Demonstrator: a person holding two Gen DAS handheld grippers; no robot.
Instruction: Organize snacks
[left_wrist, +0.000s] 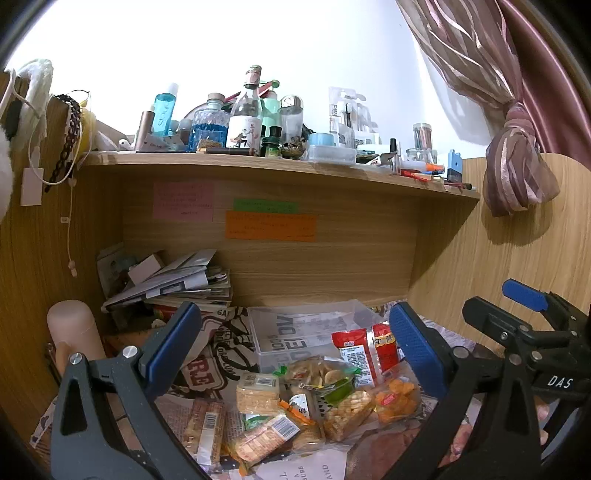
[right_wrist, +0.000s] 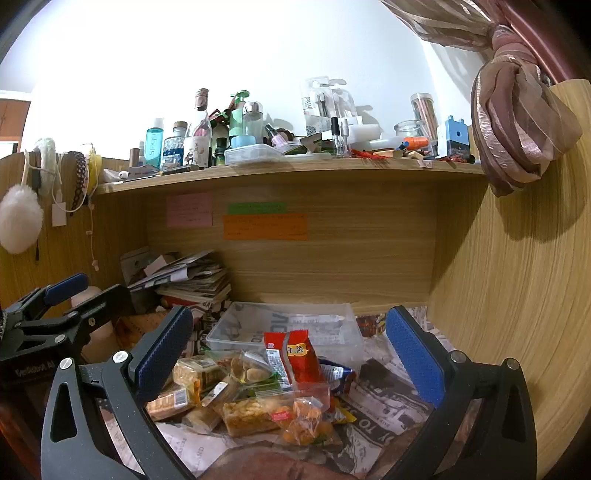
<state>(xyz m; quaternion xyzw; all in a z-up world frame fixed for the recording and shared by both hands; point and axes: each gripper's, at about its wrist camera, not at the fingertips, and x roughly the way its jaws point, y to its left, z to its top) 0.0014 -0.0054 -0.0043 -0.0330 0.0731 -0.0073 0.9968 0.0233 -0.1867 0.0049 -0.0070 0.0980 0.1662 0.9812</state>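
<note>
Both hand-held grippers hover wide open and empty over a heap of wrapped snacks on a desk lined with newsprint-patterned paper. The left gripper and right gripper each frame the pile between blue pads without touching it. A clear plastic box sits just behind the snacks, toward the desk's back panel, touching red packets printed with characters too small to read. The right gripper's body reads "DAS". On the shelf above, a blue bottle reads "Simple".
</note>
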